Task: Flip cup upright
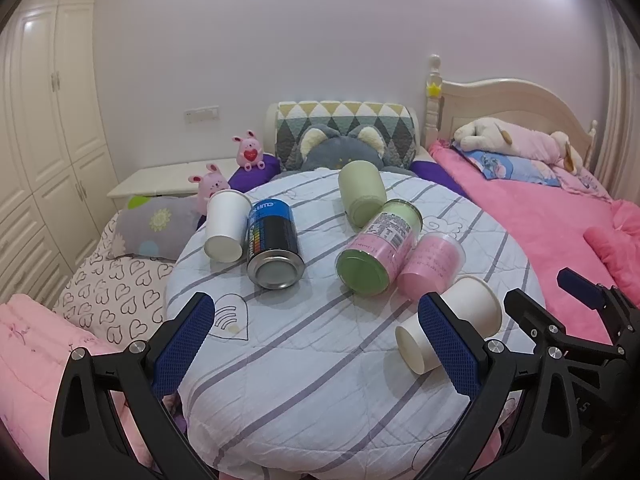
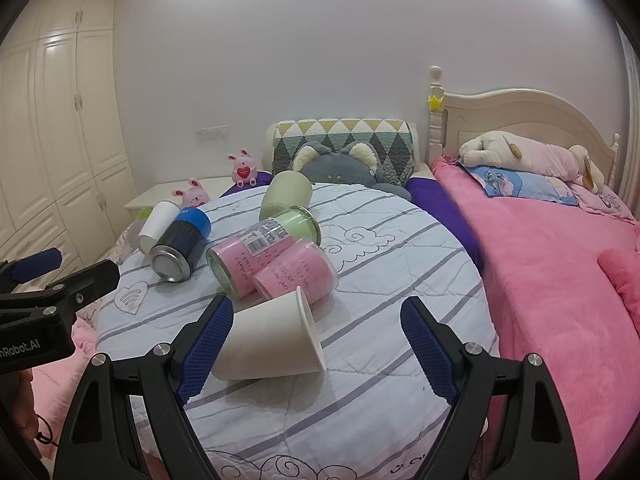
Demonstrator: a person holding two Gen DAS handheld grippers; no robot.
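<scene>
Here the near cup [image 2: 272, 334] lies on its side on the striped quilt [image 2: 360, 400], mouth toward the right, touching the pink jar [image 2: 294, 274]. The right gripper [image 2: 316, 344] is spread wide, its left pad [image 2: 206, 354] at the cup's base. The left gripper [image 1: 316, 344] is likewise spread, holding nothing.

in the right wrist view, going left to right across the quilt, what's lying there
far white cup → blue can → pink jar with green lid → pink cup; near white cup lies in front.
</scene>
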